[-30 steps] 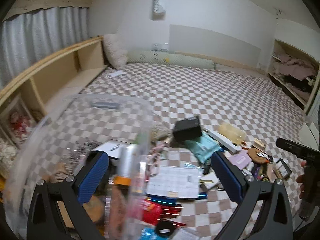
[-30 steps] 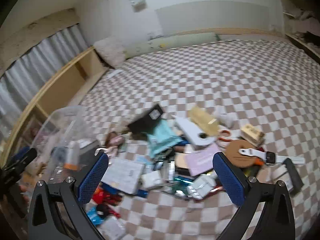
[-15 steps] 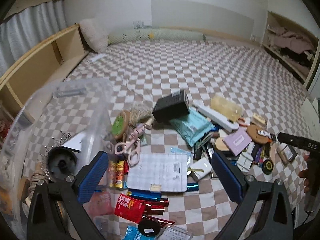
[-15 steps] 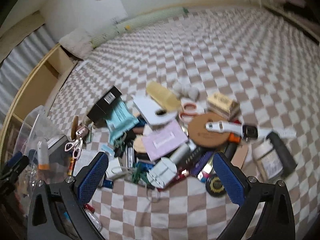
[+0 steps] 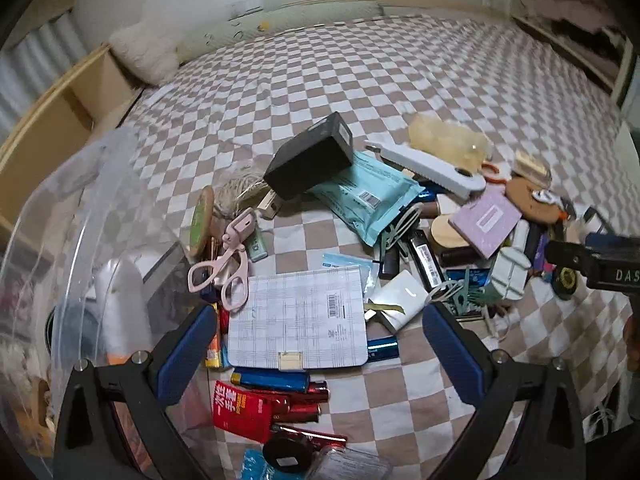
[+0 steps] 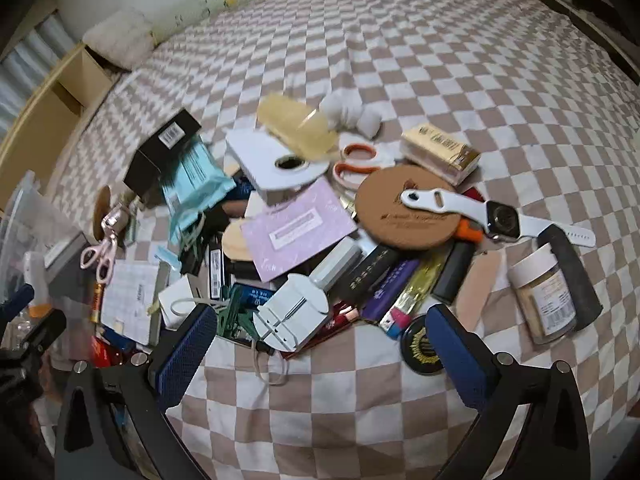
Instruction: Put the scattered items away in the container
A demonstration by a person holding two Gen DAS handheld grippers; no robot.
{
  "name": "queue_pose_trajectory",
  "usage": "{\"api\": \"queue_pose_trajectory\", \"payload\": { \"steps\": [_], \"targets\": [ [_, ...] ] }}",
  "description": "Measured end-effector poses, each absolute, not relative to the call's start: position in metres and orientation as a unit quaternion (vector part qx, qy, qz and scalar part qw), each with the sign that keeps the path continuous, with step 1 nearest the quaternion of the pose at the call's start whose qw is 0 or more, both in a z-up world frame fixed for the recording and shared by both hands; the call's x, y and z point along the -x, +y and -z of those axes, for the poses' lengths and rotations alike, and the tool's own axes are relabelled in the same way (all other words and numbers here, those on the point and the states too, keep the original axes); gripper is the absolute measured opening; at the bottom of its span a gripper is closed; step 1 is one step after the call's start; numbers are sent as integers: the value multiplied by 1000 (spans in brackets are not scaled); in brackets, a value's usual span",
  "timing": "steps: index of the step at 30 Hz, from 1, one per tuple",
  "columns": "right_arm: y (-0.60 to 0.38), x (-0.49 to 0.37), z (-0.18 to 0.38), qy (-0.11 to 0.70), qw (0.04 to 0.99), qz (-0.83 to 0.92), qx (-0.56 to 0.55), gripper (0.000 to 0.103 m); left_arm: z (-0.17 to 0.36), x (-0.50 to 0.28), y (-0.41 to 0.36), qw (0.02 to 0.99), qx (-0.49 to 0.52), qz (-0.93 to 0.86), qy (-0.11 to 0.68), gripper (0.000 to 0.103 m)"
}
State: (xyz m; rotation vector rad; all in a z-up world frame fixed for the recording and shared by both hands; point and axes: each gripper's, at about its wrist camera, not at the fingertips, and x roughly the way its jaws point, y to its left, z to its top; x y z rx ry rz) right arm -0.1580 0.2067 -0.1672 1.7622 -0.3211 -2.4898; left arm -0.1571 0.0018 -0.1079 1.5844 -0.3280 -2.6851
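Note:
A heap of small items lies on the checkered bedcover. My left gripper point(image 5: 320, 344) is open and empty, hovering over a white gridded notebook point(image 5: 302, 320) beside pink scissors-like curler point(image 5: 226, 264). The clear plastic container point(image 5: 60, 248) stands at the left, holding several items. My right gripper point(image 6: 320, 344) is open and empty above a white tool point(image 6: 290, 316), near a purple card point(image 6: 298, 230), a brown round mat point(image 6: 408, 214) and a white-strapped watch point(image 6: 496, 218).
A black box point(image 5: 312, 160), a teal pouch point(image 5: 368, 196) and a red packet point(image 5: 240, 412) lie in the heap. A jar point(image 6: 544, 300) stands at the right. A wooden shelf point(image 5: 48, 128) runs along the left; open bedcover stretches behind.
Both grippers have tilted down and moved closer to the heap. The left one has swung away from the container toward the notebook. Both stayed open.

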Motion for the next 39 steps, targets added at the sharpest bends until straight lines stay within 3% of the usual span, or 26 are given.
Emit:
{"api": "queue_pose_trajectory", "payload": {
  "steps": [7, 10, 13, 16, 18, 20, 32, 39],
  "targets": [
    [193, 171, 189, -114, 43, 788, -604, 101, 120, 162, 15, -16, -518, 847, -119, 103],
    [192, 176, 203, -128, 39, 771, -623, 88, 124, 163, 19, -20, -519, 845, -125, 103],
    [191, 180, 215, -134, 39, 760, -635, 86, 127, 164, 19, -22, -522, 843, -131, 103],
    [189, 183, 223, -143, 41, 751, -644, 75, 130, 166, 19, -24, -526, 840, -130, 103],
    [187, 185, 229, -152, 40, 743, -651, 73, 132, 167, 19, -25, -529, 839, -128, 103],
    [185, 186, 232, -149, 37, 740, -655, 63, 132, 168, 19, -26, -531, 838, -127, 103],
    [177, 198, 241, -152, 27, 743, -651, 63, 137, 168, 27, -33, -538, 832, -132, 103],
    [165, 195, 236, -107, 51, 754, -646, 63, 139, 170, 30, -35, -540, 830, -133, 103]
  ]
}}
